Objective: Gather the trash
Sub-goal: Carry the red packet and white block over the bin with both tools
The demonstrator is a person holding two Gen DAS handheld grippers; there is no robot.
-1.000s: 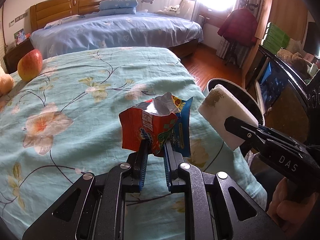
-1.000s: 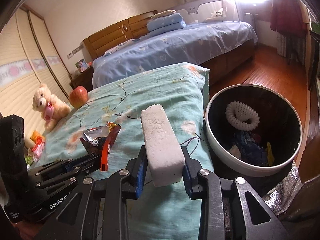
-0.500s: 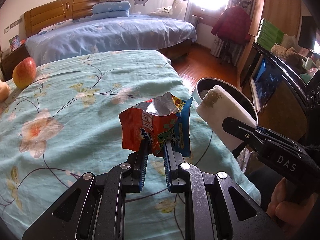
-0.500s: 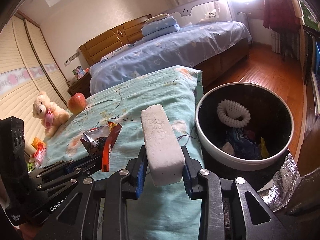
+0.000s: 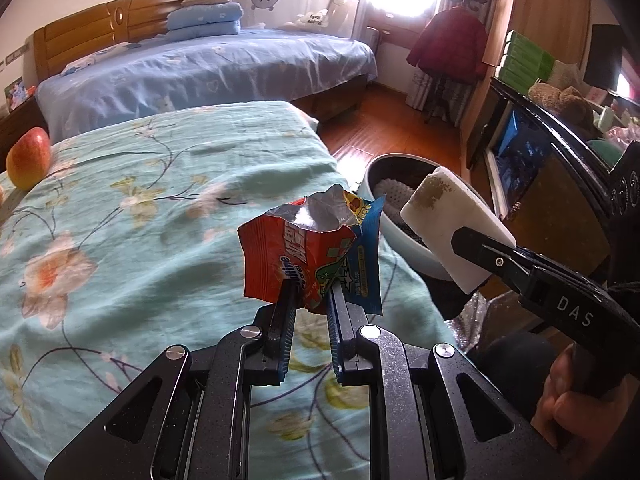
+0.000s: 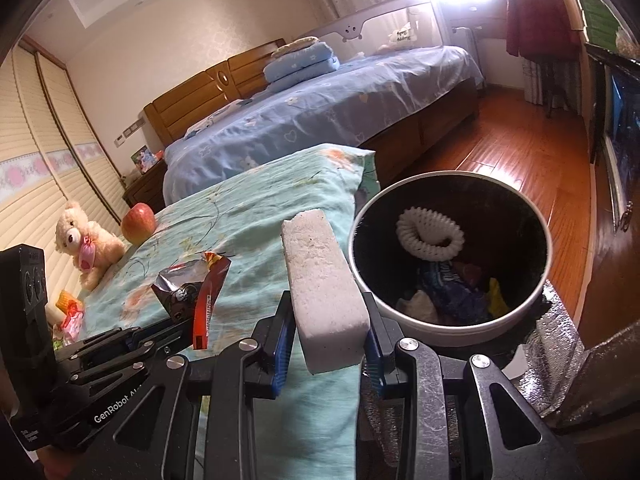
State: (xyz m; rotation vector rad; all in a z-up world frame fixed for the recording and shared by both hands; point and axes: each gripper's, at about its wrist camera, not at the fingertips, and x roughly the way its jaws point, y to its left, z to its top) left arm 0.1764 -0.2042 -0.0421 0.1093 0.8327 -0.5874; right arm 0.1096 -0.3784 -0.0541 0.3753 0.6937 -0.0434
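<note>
My left gripper (image 5: 310,296) is shut on a torn red and blue snack wrapper (image 5: 304,256) and holds it above the right edge of the floral bed. The wrapper also shows in the right wrist view (image 6: 196,284). My right gripper (image 6: 326,320) is shut on a white foam block (image 6: 324,284), held up beside a round white trash bin (image 6: 532,304). The block also shows in the left wrist view (image 5: 452,232), in front of the bin (image 5: 400,240). The bin holds a white foam net and several wrappers.
A red apple (image 6: 138,224) and a teddy bear (image 6: 86,244) lie at the far side of the floral bed (image 5: 120,220). More packets (image 6: 68,312) lie at its left. A blue bed (image 5: 208,68), wooden floor and a dark cabinet (image 5: 560,184) surround it.
Both grippers have moved right toward the bin with their loads still held. The bin now looks larger and nearer in both views.
</note>
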